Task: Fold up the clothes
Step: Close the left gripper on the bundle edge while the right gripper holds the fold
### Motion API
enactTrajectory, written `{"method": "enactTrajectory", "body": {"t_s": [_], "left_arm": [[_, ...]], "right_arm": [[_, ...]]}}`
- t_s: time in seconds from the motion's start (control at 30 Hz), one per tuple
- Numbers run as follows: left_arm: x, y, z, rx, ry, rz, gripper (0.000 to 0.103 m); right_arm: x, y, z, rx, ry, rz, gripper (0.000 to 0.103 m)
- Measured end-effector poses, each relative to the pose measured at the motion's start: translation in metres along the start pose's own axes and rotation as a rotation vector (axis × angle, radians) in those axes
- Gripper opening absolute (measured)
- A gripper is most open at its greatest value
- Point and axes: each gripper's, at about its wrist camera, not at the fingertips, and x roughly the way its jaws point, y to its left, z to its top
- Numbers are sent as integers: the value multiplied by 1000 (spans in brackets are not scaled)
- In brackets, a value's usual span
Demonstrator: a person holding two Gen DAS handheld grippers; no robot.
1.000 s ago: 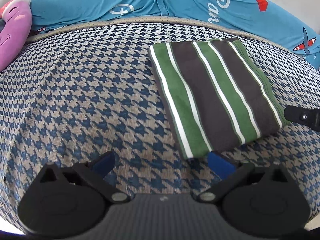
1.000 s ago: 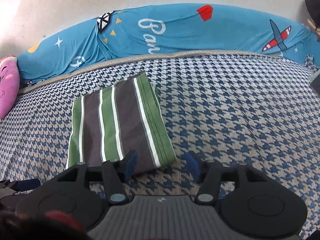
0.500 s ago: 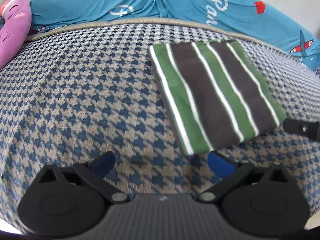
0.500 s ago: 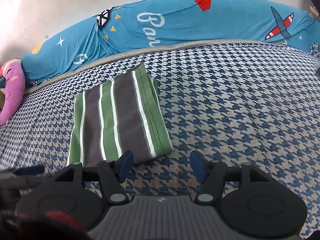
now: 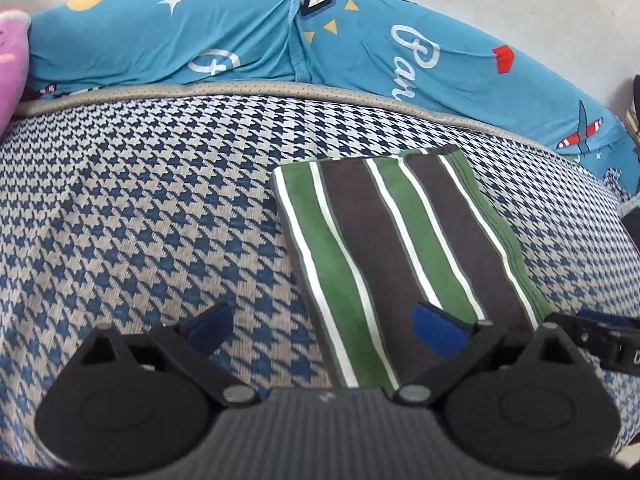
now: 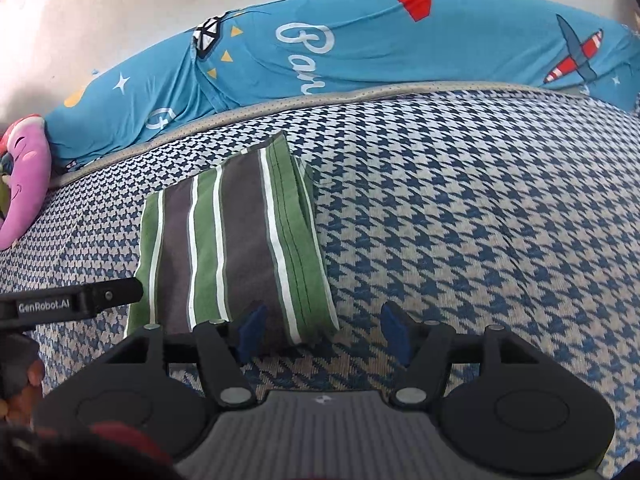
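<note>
A folded cloth with green, brown and white stripes lies flat on a soft cover with a blue and tan zigzag check. The left gripper hangs over the near end of the cloth with its two blue fingers wide apart and nothing pinched; one finger is above the cloth and the other above the cover. The right gripper sits at the cloth's other near corner, its blue fingers apart too, holding nothing. Its fingers have just been spreading a little. Behind the check cover runs a tan edge band, then a long bright blue cushion with stars, planes and white curly letters that look like "Par". A purple plush toy with a smiling face rests at the left end. A pale wall is behind. The left gripper's black arm reads "GenRobot.AI".
</note>
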Motion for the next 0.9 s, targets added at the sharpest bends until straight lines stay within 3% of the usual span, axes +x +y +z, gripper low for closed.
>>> {"method": "enactTrajectory", "body": {"t_s": [0.27, 0.37, 0.5, 0.67, 0.9], "left_arm": [[22, 16, 20, -17, 47, -50, 101], [24, 18, 24, -30, 56, -78, 102], [36, 26, 32, -79, 85, -143, 102], [53, 34, 39, -115, 106, -171, 102], [67, 31, 46, -76, 94, -191, 103]], "right_arm": [[9, 2, 5, -77, 2, 12, 65], [15, -2, 6, -55, 28, 31, 69], [21, -6, 6, -18, 44, 56, 69], [29, -8, 8, 13, 56, 107, 69], [38, -11, 14, 44, 66, 145, 66]]}}
